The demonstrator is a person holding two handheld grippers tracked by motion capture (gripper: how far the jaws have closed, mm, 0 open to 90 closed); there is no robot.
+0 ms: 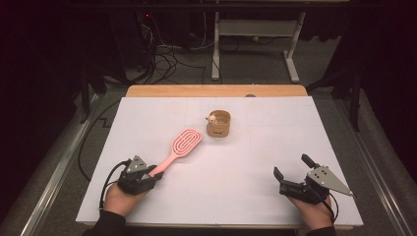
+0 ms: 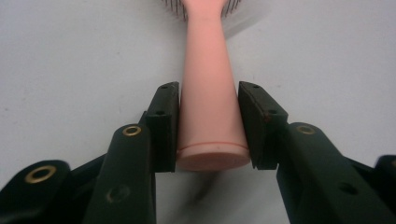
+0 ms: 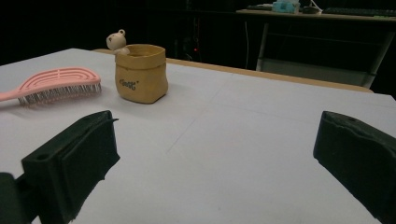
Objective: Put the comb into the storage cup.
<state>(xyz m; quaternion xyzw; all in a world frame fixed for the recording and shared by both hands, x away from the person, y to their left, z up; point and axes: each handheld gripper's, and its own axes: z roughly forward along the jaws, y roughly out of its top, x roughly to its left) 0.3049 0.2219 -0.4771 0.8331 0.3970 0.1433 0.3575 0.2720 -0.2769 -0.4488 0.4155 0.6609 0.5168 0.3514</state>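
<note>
The pink plastic paddle hairbrush (image 1: 181, 145) lies flat on the white tabletop (image 1: 255, 162), left of centre in the high view, its slotted head pointing up and right towards the pot and its handle running down-left into your left claw (image 1: 153, 173). In the left gripper view that claw's jaws stand on either side of the butt end of the handle (image 2: 209, 116); the left pad (image 2: 167, 122) looks to be touching the handle and the right pad (image 2: 254, 122) is at it or a hair off, so treat this as the grasp being made, with the brush not yet lifted. I judge the next move calls for a firm squeeze before you raise it, since you hold it at the far end and the heavy head will want to droop and twist in the pads. Beyond the brush head, just to its upper right, stands the small tan paper-like pot (image 1: 218, 124) with a little cream bear figure (image 1: 212, 118) perched on its rim; the pot is open at the top, but what lies inside I cannot tell. If the brush is bound for it, go in handle first. Your right claw (image 1: 294, 171), at the lower right of the high view, rests with its jaws wide apart and nothing between them.
</note>
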